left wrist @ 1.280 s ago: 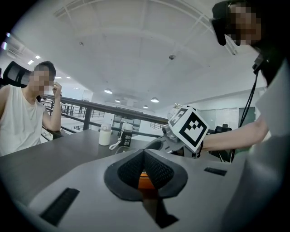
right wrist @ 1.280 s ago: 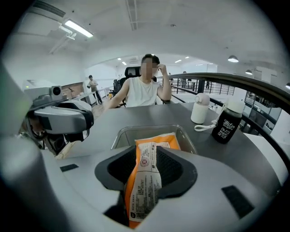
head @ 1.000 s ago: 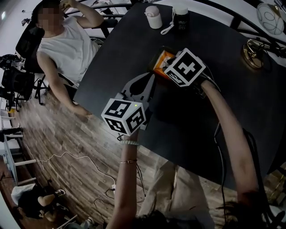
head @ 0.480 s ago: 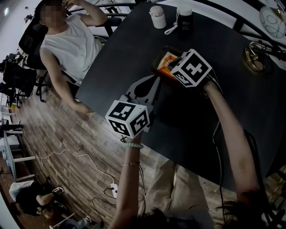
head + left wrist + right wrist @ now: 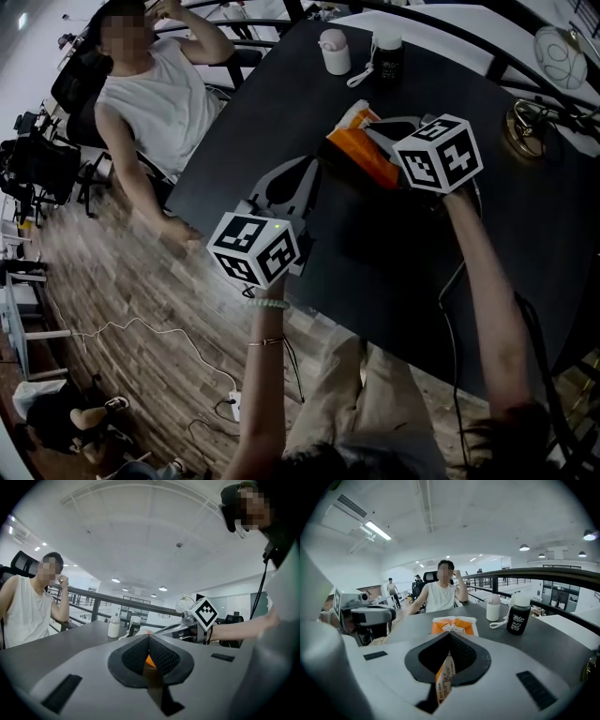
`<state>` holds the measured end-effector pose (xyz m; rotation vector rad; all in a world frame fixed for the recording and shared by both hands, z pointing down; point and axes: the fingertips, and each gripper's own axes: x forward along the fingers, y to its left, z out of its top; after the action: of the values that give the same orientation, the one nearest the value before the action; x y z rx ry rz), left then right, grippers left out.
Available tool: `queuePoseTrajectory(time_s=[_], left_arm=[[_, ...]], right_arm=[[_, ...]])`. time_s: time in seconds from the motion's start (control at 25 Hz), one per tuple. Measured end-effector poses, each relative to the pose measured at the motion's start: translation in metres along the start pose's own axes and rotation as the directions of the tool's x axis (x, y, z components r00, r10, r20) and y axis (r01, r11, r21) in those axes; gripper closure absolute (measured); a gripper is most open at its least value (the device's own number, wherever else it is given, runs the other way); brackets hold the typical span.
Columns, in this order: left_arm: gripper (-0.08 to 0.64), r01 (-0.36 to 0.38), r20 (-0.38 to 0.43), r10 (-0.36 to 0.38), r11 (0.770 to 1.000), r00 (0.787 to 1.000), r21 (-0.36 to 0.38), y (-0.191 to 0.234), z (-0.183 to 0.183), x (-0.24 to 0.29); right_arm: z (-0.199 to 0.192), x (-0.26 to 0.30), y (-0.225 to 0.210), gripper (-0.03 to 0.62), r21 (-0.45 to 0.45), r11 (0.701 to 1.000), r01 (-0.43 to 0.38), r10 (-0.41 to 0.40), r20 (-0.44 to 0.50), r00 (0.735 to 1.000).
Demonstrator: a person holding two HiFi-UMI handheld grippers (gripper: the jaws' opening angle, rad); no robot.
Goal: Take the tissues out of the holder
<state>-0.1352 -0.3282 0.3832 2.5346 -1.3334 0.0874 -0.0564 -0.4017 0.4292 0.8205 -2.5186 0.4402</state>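
An orange and white tissue pack [image 5: 361, 150] hangs tilted above the black table [image 5: 525, 244]. My right gripper [image 5: 377, 137] is shut on its near edge, and the printed wrapper [image 5: 443, 677] shows pinched between the pads with the rest of the pack [image 5: 454, 624] stretching ahead. My left gripper [image 5: 313, 167] reaches the pack's left end. Its jaws are shut, with a thin orange strip [image 5: 149, 662] between the pads. I cannot make out the dark holder against the table.
A white bottle [image 5: 334, 49] and a black bottle [image 5: 386, 54] stand at the table's far edge. A gold dish [image 5: 530, 122] sits at the right. A seated person [image 5: 155, 94] rests a hand on the table's left edge. Cables lie on the wooden floor [image 5: 122, 328].
The right gripper has risen and shifted right, lifting the orange pack out of the dark holder that framed it. The left gripper has risen a little with it.
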Motion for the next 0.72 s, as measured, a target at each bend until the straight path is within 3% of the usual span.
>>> queuePoseTrajectory(time_s=[0.36, 0.72], left_arm=[[0.552, 0.040, 0.038, -0.041, 0.999, 0.998, 0.020, -0.020, 0.020, -0.005], [0.552, 0.073, 0.068, -0.075, 0.997, 0.995, 0.030, -0.035, 0.029, -0.019]], right_arm=[[0.033, -0.045, 0.019, 0.578, 0.013, 1.000, 0.020, -0.021, 0.132, 0.991], [0.041, -0.076, 0.044, 0.580, 0.020, 0.999, 0.031, -0.034, 0.187, 0.982]])
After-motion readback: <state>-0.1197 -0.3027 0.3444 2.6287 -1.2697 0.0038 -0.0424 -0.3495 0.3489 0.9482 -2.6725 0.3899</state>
